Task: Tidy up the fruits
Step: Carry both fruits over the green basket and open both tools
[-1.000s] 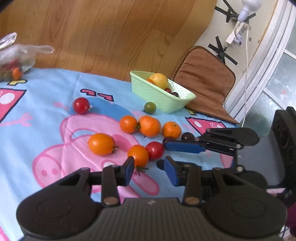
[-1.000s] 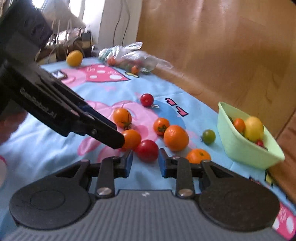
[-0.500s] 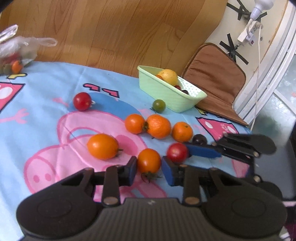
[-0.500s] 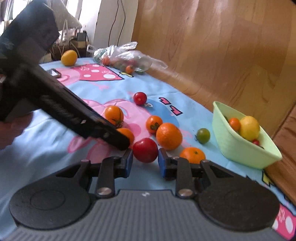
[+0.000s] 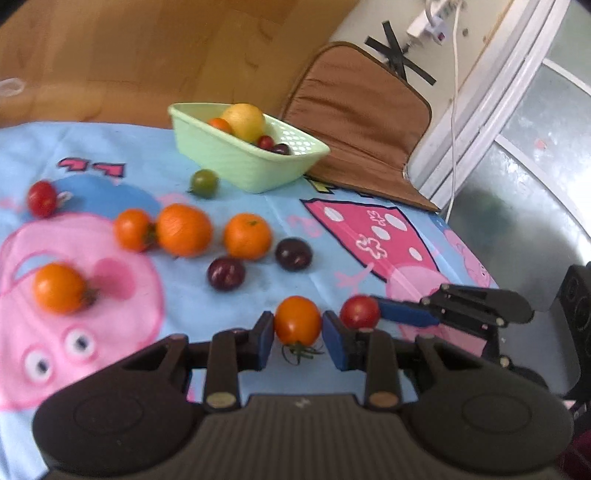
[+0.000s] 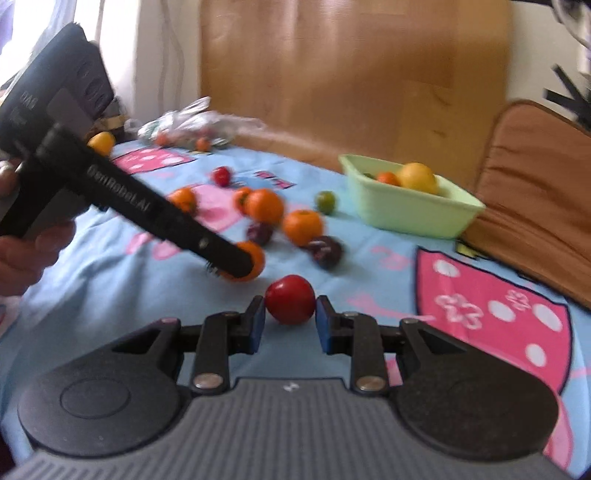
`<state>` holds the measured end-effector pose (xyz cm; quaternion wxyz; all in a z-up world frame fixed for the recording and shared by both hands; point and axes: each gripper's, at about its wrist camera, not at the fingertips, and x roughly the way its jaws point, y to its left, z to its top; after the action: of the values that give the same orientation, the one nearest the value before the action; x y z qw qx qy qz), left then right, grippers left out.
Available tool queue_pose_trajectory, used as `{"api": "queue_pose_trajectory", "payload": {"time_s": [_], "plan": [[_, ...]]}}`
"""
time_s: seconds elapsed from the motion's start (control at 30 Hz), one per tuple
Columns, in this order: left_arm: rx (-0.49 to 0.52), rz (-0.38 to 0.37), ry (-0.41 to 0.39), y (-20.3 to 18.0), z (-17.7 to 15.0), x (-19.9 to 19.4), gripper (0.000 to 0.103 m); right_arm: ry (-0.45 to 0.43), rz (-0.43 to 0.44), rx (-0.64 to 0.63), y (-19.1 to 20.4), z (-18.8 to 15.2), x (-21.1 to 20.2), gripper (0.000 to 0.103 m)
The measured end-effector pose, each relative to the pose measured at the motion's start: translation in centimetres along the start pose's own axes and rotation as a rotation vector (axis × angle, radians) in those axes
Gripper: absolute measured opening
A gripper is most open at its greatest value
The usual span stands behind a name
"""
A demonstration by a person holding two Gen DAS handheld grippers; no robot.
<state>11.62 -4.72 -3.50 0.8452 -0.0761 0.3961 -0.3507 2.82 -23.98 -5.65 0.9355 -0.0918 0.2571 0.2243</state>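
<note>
Left wrist: left gripper (image 5: 297,338) clamped on an orange tomato (image 5: 297,320), stem down, above the blue cloth (image 5: 110,155). Right gripper (image 5: 360,314) just beside it, holding a red tomato (image 5: 359,312). Green basket (image 5: 236,162) far back holds fruit. 2 dark plums (image 5: 226,273) between.

Right wrist: right gripper (image 6: 290,322) closed on the red tomato (image 6: 290,299). Left gripper's finger (image 6: 207,245) covers part of the orange tomato (image 6: 256,258). Basket (image 6: 406,212) at upper right.

A brown cushion (image 5: 362,122) leans beside a white power strip (image 5: 430,18) and cartoon-printed blue cloth (image 5: 229,295).
</note>
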Motion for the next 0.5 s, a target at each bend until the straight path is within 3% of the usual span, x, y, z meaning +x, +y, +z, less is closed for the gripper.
{"api": "queue_pose_trajectory", "payload": {"time_s": [0.27, 0.5], "plan": [[0.018, 0.048, -0.063, -0.9, 9.8, 2.9, 0.029, -0.114, -0.099, 0.113, -7.1, 5.3, 2.0, 0.032], [-0.025, 0.131, -0.063, 0.8, 15.4, 7.6, 0.029, -0.108, -0.144, 0.178, -11.6, 8.6, 7.1, 0.032]]}}
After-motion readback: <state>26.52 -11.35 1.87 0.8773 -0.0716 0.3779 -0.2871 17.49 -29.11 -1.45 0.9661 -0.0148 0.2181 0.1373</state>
